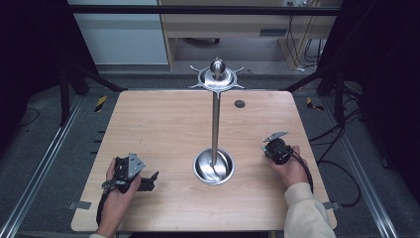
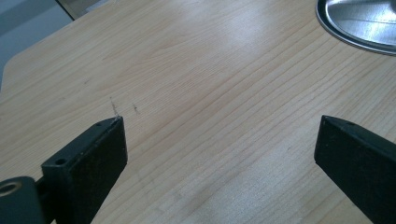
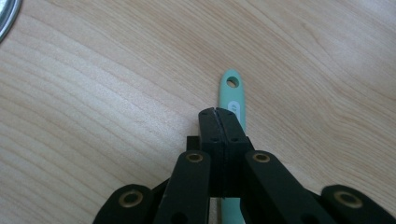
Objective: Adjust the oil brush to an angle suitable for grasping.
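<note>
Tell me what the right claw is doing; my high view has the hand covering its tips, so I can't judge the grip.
Observer: The right claw is shut, its pads pressed against each other.
Operator: Is anything near it?
Observer: A mint-green handle with a hole at its end lies on the table, showing just past the tips; it does not look clamped.
Operator: And the left claw?
Observer: The left claw stands wide open over bare wood, with nothing between its jaws.
</note>
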Demonstrator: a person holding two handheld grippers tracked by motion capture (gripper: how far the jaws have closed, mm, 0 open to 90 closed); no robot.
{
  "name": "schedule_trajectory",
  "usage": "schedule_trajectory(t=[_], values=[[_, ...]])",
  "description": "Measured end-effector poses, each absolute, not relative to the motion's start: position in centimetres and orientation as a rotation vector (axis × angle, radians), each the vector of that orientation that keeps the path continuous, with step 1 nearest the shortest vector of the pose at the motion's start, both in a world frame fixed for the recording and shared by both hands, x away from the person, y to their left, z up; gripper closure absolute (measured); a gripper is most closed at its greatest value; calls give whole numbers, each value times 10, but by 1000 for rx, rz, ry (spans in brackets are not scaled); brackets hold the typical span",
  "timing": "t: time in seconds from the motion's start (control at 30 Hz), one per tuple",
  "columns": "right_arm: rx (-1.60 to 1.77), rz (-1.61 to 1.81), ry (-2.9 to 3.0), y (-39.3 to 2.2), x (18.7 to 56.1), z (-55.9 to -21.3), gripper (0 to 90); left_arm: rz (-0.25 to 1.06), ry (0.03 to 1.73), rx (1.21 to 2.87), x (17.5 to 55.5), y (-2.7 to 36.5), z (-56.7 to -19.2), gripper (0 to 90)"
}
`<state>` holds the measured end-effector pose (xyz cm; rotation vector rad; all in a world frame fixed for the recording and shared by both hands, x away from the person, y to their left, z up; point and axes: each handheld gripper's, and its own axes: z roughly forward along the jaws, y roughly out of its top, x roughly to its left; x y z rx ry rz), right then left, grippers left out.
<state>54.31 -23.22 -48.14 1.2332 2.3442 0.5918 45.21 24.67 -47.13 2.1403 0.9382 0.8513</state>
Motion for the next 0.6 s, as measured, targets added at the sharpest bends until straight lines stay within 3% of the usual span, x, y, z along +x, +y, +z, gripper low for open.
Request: schedule_trajectory(t=[0.3,0.47,0.5,0.6], values=[[1285,629,2327,-237,537,-467,867,846,935,2146,452,246,-472,21],[1348,593,2300,-250,528,-451,790,843,936,2143,451,246,-472,22],[1411,561,2322,-257,525,-450,723,844,936,2144,451,247,-471,21],[1447,531,2337,-262,523,-451,668,839,937,2145,452,246,-472,21]])
